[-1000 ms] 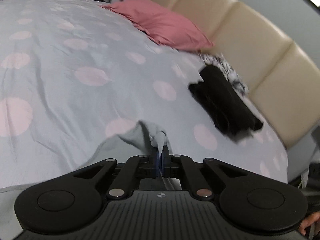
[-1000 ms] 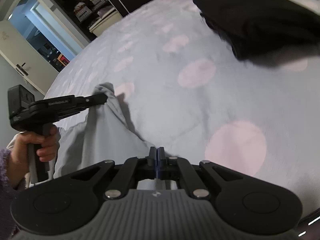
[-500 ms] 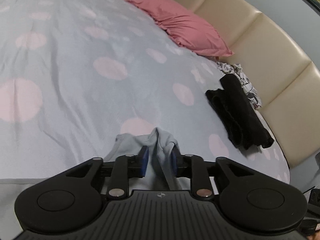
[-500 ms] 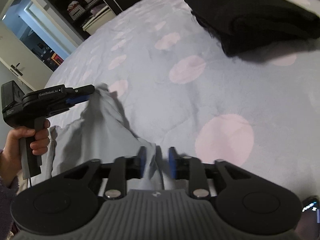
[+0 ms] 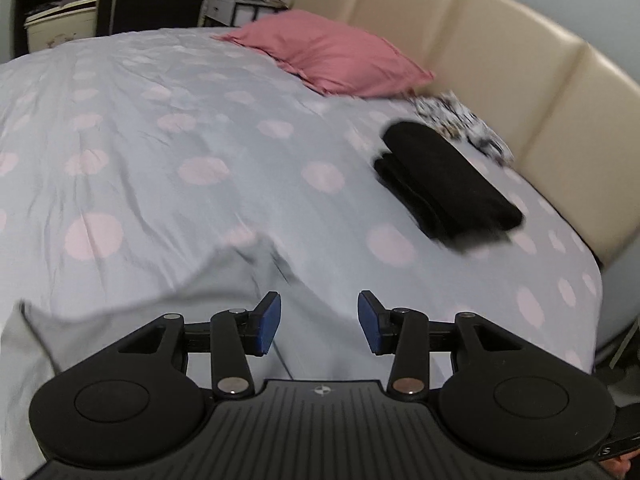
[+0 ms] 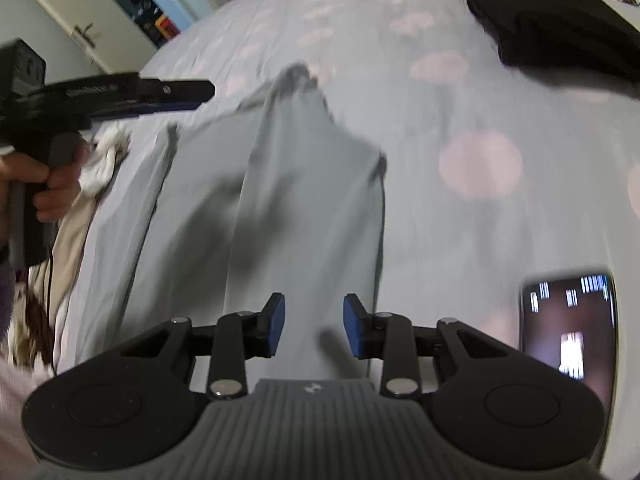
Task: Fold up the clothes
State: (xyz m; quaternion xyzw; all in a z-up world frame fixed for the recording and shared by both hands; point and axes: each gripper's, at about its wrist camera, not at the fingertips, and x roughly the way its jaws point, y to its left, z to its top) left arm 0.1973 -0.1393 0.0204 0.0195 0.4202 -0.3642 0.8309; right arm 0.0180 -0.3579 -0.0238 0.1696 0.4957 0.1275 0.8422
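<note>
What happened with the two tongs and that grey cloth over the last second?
Both let go. A second ago each was shut on the grey garment; now the left tongs and right tongs stand open with nothing between them, and the garment has dropped flat onto the bed. The folded black clothes and pink pillow stayed put.

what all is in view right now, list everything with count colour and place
grey garment: 1, light grey, spread on the bed ahead of both grippers
black folded clothes: 1 stack, black, on the bed near the headboard
patterned cloth: 1, black and white, between stack and headboard
pillow: 1, pink, head of bed
bedspread: 1, pale blue with pink dots
headboard: 1, cream, padded
phone: 1, dark, screen lit, on bed at right
left gripper: open, empty
right gripper: open, empty
</note>
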